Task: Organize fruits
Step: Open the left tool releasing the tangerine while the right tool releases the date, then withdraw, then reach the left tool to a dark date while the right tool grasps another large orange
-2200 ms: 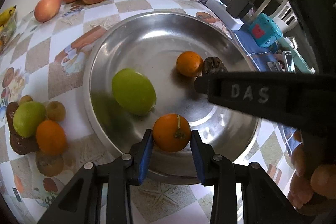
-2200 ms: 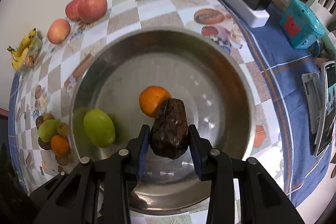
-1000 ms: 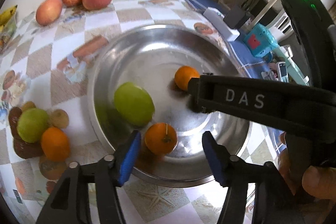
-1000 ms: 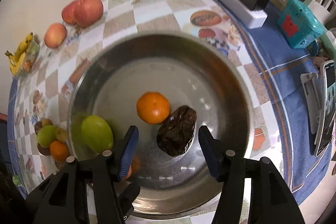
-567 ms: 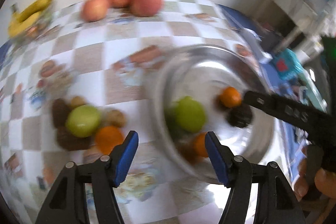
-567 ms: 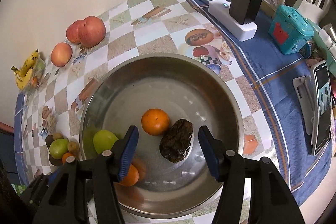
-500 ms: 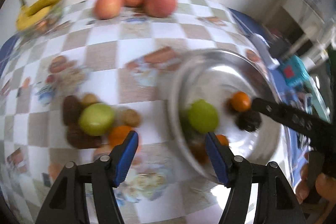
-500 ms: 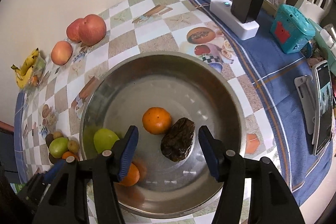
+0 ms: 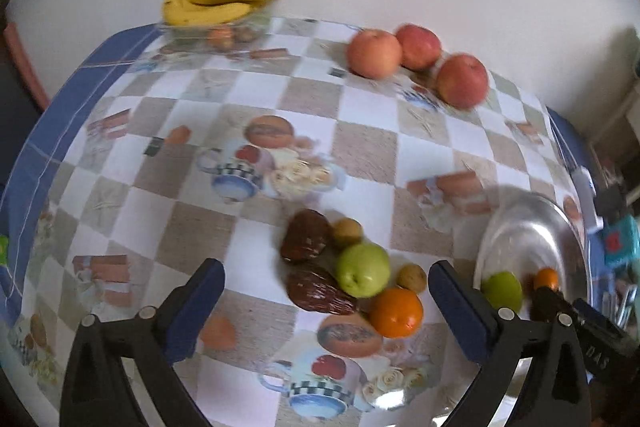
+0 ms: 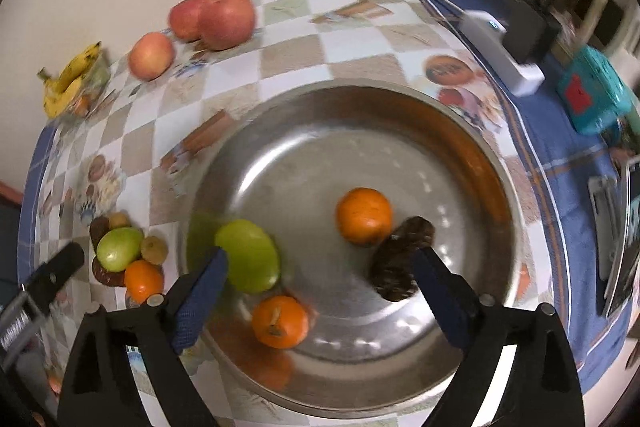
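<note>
I have both claws empty and am between pick-ups. My left claw (image 9: 326,301) has its jaws opening wide, with nothing pressed between the pads; it hangs over the small heap of loose fruit on the desk (image 9: 248,247): a green apple (image 9: 362,269), an orange (image 9: 396,311), two dark wrinkled fruits (image 9: 306,235) and a couple of small brownish ones. My right claw (image 10: 318,291) is likewise opening and grips nothing; it sits above the metal bowl (image 10: 400,99), where a green fruit (image 10: 250,255), two oranges (image 10: 363,215) and one dark fruit (image 10: 396,267) already lie. Three red apples (image 9: 416,57) and a bunch of bananas (image 9: 218,1) wait at the far edge by the wall.

I judge the sorting roughly a third done. The next move, as I read it, is for the left claw to drop onto the heap. The pieces touch one another, so I would pick an outer one, probably the orange nearest the bowl, and close on it squarely so its neighbours do not roll off.
</note>
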A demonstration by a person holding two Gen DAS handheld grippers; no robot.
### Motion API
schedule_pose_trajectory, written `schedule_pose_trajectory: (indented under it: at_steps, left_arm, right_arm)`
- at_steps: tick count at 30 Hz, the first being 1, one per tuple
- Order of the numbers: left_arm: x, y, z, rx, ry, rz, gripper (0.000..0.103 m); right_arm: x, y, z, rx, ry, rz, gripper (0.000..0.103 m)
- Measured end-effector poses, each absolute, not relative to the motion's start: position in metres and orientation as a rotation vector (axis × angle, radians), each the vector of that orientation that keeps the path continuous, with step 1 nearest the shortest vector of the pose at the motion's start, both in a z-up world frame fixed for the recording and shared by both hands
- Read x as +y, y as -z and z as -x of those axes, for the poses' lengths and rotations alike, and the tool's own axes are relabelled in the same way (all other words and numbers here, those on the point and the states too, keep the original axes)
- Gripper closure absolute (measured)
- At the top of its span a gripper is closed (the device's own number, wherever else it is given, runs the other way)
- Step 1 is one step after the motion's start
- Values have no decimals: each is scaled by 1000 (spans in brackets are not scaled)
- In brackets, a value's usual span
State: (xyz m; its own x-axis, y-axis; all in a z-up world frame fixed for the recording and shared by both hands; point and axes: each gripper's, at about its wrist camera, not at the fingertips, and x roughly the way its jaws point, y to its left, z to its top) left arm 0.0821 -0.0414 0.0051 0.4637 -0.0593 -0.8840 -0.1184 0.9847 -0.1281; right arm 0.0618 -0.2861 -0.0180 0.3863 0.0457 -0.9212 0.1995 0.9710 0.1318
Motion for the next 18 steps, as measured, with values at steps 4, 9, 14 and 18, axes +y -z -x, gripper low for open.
schedule_pose_trajectory:
  at_steps: [4, 9, 14, 18]
  left_arm:
    - [-31, -11, -81, 1053, -57, 183, 0]
    - [-16, -19, -80, 1007, -82, 188, 0]
    - [5, -28, -79, 968, -47, 273, 0]
    - [16, -36, -79, 941, 15, 321, 0]
  right_arm:
    - [-276, 8, -62, 1108, 69, -207, 9]
    - [-256, 4, -64, 1071, 10, -168, 9]
    - [-229, 2, -64, 1063, -85, -146, 9]
    - [-207, 1, -63, 1053, -185, -158, 9]
